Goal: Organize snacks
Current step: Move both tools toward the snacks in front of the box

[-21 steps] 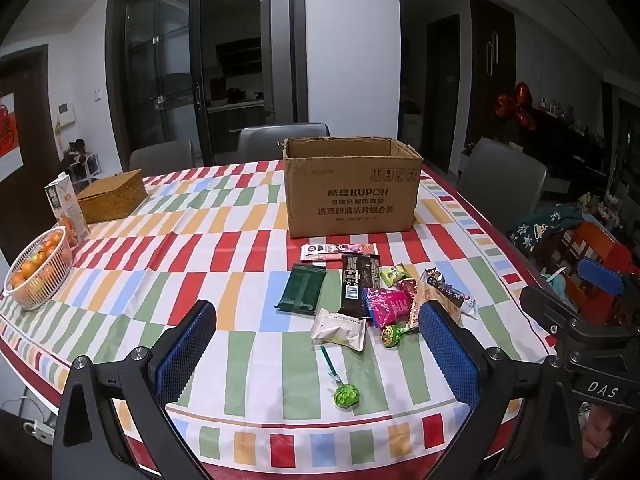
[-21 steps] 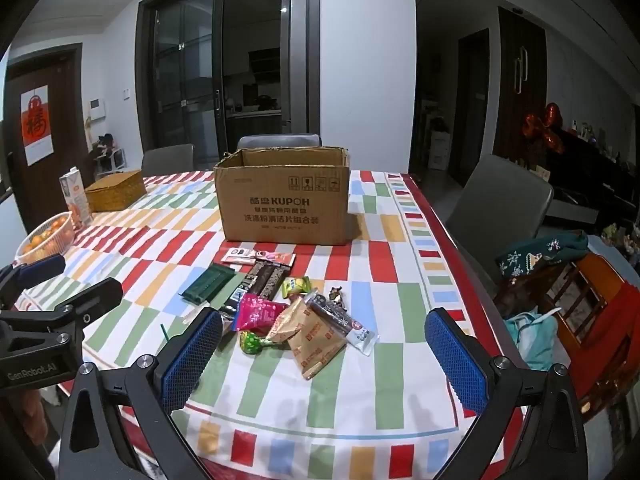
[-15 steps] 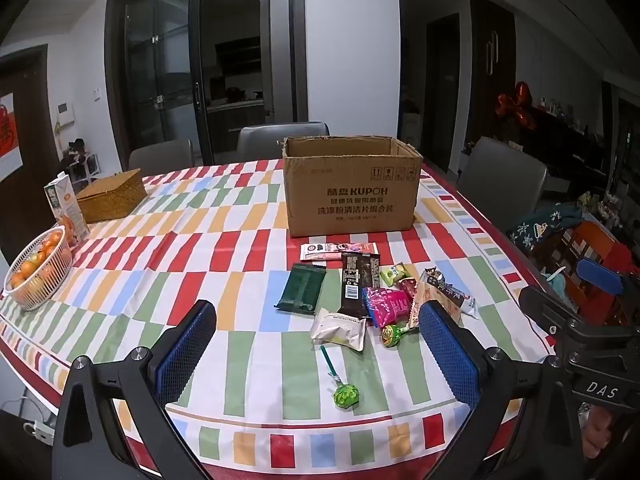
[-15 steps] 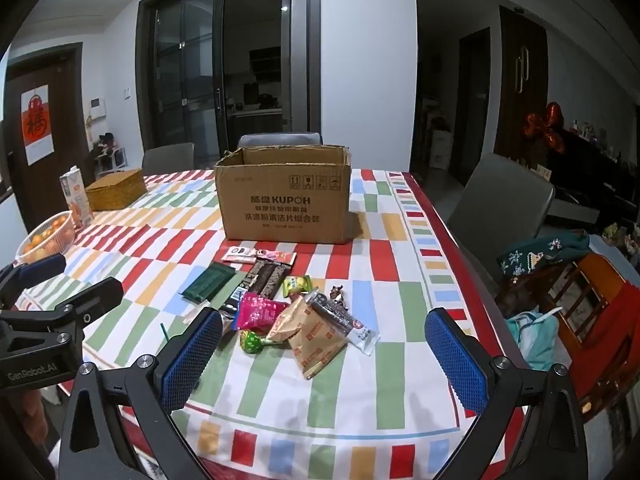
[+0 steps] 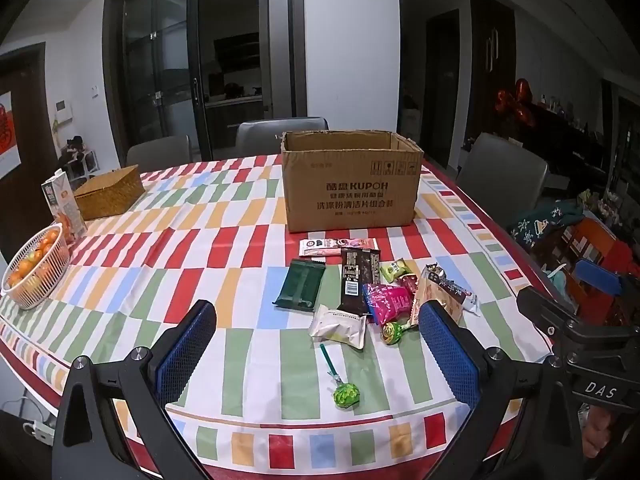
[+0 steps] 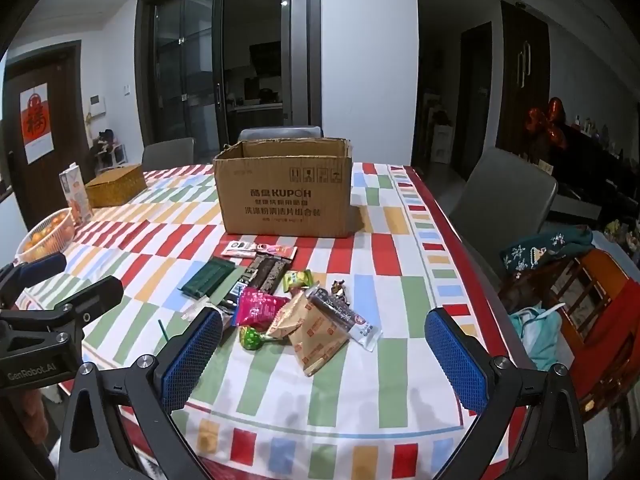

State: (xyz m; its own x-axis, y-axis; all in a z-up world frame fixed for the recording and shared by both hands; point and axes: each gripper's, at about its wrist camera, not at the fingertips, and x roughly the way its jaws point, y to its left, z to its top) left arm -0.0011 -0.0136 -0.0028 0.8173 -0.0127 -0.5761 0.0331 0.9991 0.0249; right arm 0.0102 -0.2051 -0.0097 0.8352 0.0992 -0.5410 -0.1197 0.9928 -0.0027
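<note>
An open cardboard box stands on the striped tablecloth; it also shows in the right wrist view. In front of it lie several snacks: a dark green packet, a brown bar, a pink packet, a white packet, a green lollipop and a tan packet. My left gripper is open and empty above the near table edge, just short of the snacks. My right gripper is open and empty, also near the front edge.
A white basket of oranges, a juice carton and a wicker box stand at the left. Grey chairs surround the table. A cluttered seat with clothes is at the right.
</note>
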